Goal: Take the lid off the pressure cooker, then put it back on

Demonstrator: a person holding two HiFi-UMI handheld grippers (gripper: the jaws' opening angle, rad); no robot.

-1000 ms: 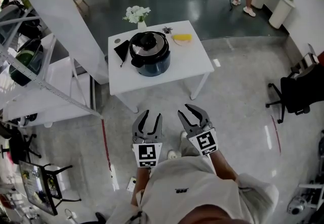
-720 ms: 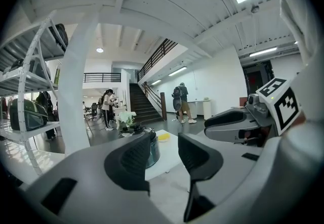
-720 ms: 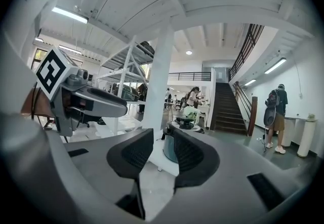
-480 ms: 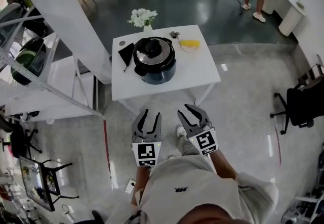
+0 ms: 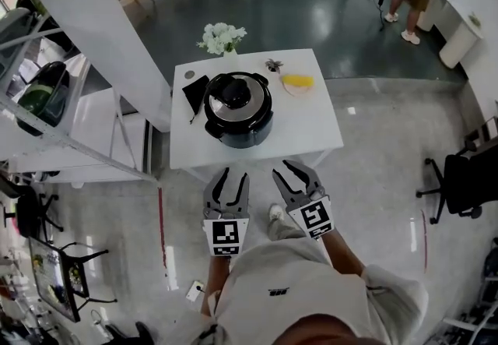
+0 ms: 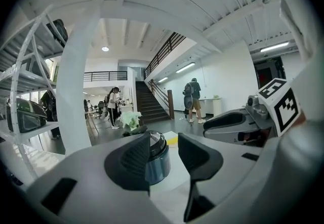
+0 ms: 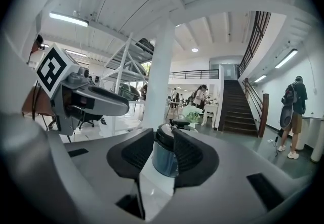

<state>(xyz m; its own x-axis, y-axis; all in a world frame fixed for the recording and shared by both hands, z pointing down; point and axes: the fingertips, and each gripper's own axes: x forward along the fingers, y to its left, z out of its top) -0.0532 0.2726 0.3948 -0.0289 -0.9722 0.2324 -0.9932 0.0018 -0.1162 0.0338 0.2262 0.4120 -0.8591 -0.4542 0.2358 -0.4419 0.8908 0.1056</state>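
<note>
The left gripper [image 5: 234, 176] and right gripper [image 5: 296, 172] are hovering near the counter [image 5: 311, 129], jaws together, empty. The pressure cooker [image 5: 238, 121] is wearing its lid [image 5: 236, 94].

The pressure cooker [image 5: 243, 133] has a glossy dark body; its lid [image 5: 247, 102] is shiny metal ringed with black plastic. The worktop [image 5: 307, 129] is smooth matt white, the floor [image 5: 381, 172] polished. Left tongs [image 5: 233, 177] and right tongs [image 5: 285, 170] are matt grey plastic.

My left gripper [image 5: 233, 177] and right gripper [image 5: 290, 175] are matte grey shells with black ribbed pads [image 6: 132, 160], each carrying a white cube [image 5: 226, 236] with black square markers, and I wear a pale short-sleeved T-shirt [image 5: 288, 289] with small dark chest lettering.
</note>
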